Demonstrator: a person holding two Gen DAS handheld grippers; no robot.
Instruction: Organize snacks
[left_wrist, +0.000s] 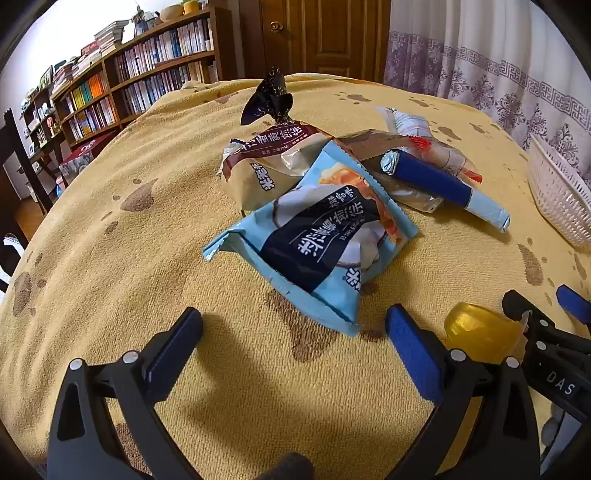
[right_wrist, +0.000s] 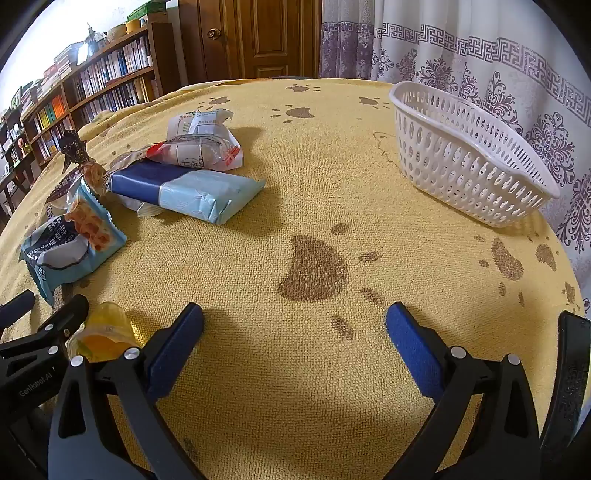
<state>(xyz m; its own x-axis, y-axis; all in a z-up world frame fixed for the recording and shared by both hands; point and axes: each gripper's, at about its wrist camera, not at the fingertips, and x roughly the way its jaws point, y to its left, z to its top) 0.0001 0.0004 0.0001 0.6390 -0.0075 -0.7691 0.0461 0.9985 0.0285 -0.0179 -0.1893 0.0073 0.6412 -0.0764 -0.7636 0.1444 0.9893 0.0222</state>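
A pile of snack packets lies on the yellow cloth. A light-blue packet (left_wrist: 317, 240) (right_wrist: 70, 243) is nearest, a brown-and-cream packet (left_wrist: 266, 162) lies behind it, and a blue bar packet (left_wrist: 447, 184) (right_wrist: 188, 188) with white packets (right_wrist: 199, 144) lies to the right. A dark twisted candy wrapper (left_wrist: 267, 98) sticks up at the back. A yellow jelly cup (left_wrist: 480, 332) (right_wrist: 101, 332) stands between the two grippers. My left gripper (left_wrist: 295, 332) is open and empty, just before the light-blue packet. My right gripper (right_wrist: 295, 332) is open and empty over bare cloth.
A white perforated basket (right_wrist: 469, 158) (left_wrist: 554, 192) stands at the right, near a patterned curtain. Bookshelves (left_wrist: 129, 81) line the wall to the left and a wooden door (right_wrist: 258, 37) stands behind the table. The cloth has brown paw-print marks (right_wrist: 314, 269).
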